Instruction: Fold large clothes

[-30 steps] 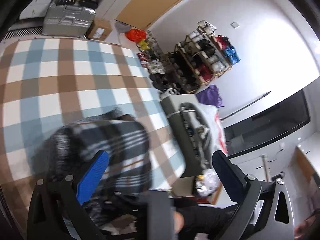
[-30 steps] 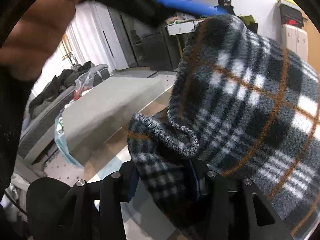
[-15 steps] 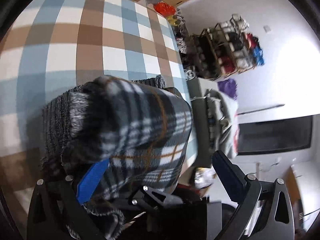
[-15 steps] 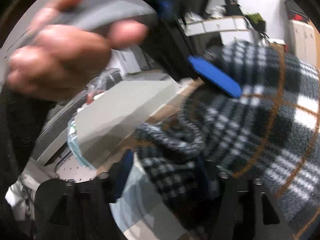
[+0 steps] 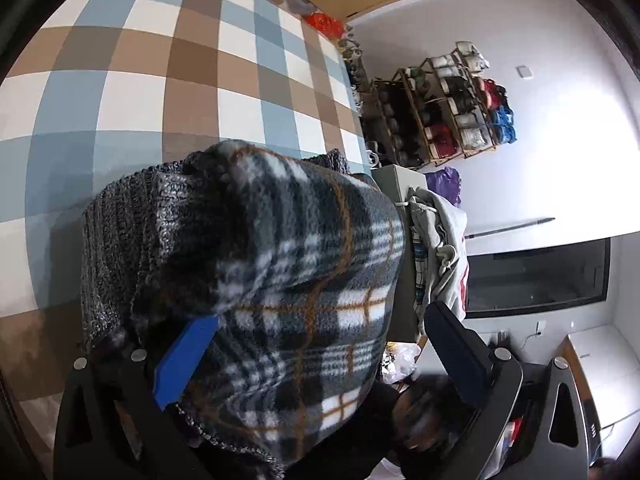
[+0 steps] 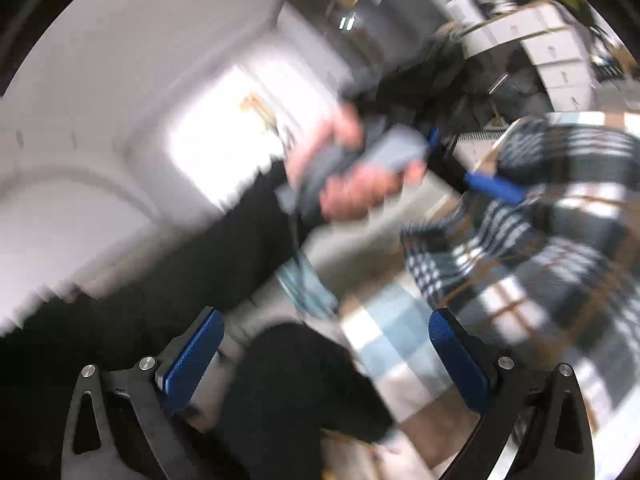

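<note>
Garment: a plaid fleece garment [image 5: 304,280] with a grey knit hem lies bundled on the checked cloth [image 5: 132,92], filling the left wrist view from 9 to 5 o'clock; in the right wrist view it sits blurred at 3 o'clock [image 6: 560,216].
Left gripper [image 5: 320,356]: spread wide; the fleece is draped over and between the fingers, but the pads do not press on it, so I judge it no firm hold.
Right gripper [image 6: 332,360]: its jaws are opening, nothing between them; only a dark trouser leg and checked cloth show past the pads.
Hand: the left hand [image 6: 356,172], at 12 o'clock in the right view, holds the other gripper's handle.
Step in hand: judged as letting go of a folded-over layer, with the right side pulling clear.
Next move calls for: freeing the left fingers from under the fleece without dragging the fold open, then finding a fresh edge to take up.
Risk: the thick fleece may spring back.
</note>
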